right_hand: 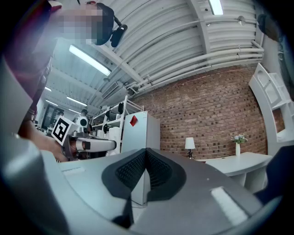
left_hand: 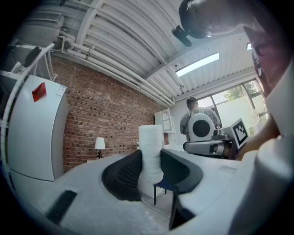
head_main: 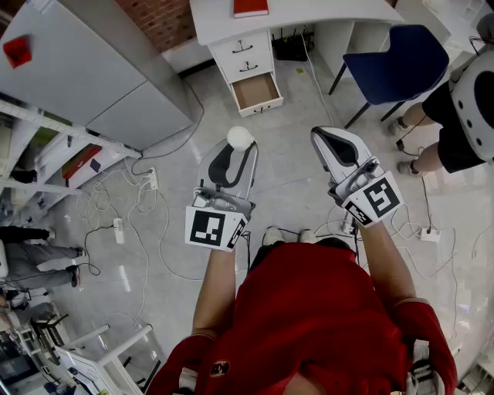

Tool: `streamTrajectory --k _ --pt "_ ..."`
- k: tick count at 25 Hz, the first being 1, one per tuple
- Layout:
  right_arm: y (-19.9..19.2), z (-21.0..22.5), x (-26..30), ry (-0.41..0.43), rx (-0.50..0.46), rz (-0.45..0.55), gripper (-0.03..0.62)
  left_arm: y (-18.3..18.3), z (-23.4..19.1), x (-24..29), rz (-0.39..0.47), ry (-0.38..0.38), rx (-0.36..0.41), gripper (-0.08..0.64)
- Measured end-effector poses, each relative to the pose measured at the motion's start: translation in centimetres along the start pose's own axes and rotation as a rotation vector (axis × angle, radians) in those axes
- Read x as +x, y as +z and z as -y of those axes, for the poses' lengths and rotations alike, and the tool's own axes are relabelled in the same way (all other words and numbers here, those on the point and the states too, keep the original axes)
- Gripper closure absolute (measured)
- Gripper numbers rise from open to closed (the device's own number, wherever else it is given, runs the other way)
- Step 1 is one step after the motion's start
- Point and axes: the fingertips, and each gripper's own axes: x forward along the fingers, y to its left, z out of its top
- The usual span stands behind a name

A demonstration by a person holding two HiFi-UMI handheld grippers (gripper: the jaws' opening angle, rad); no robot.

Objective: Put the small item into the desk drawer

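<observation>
L gripper (left_hand: 151,169) has its jaws part-way closed on the small item (left_hand: 150,149), a white roll w/ a bubbly, foam-like skin. It stands upright between the ribbed pads, which press its lower half, and its top pokes out above them. In the head view it shows as a pale round end at the gripper's tip, over the floor and well short of the desk (head_main: 309,17).

R gripper (right_hand: 146,170): jaws fully together, nothing between them, held beside the L one.

The bottom drawer (head_main: 256,91) is pulled out and looks empty inside. A blue chair (head_main: 397,52) stands right of it, clear of the path.

Handling, as a guess: the roll looks v. light and soft, prob. squashy, so it needs only a gentle squeeze. Too hard a grip would dent it. The skin seems grippy enough, so low slip risk. Mid-body on the round sides is the sensible hold, and it's not fragile, so a short drop into the drawer should be OK.
</observation>
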Motion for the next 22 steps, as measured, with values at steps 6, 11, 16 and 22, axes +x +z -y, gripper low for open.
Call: streamTrajectory --k 6,11,16,22 --pt "-0.3 -0.5 1.1 -0.002 0.016 0.019 0.581 -0.9 -1.3 -0.4 -0.007 -0.009 -0.002 0.433" --pt "-1.1 -1.4 2.7 -0.013 0.001 -0.007 0.581 -1.6 -3.6 -1.3 0.000 -0.014 -0.006 0.432" --pt "-1.2 -2.5 4.0 -0.035 -0.011 -0.024 0.581 -2.1 -6.2 -1.9 0.010 -0.027 -0.014 0.433" --pt "-1.4 -1.8 5.2 -0.043 -0.034 -0.036 0.581 -2.9 -8.2 -1.1 0.003 -0.031 -0.029 0.432"
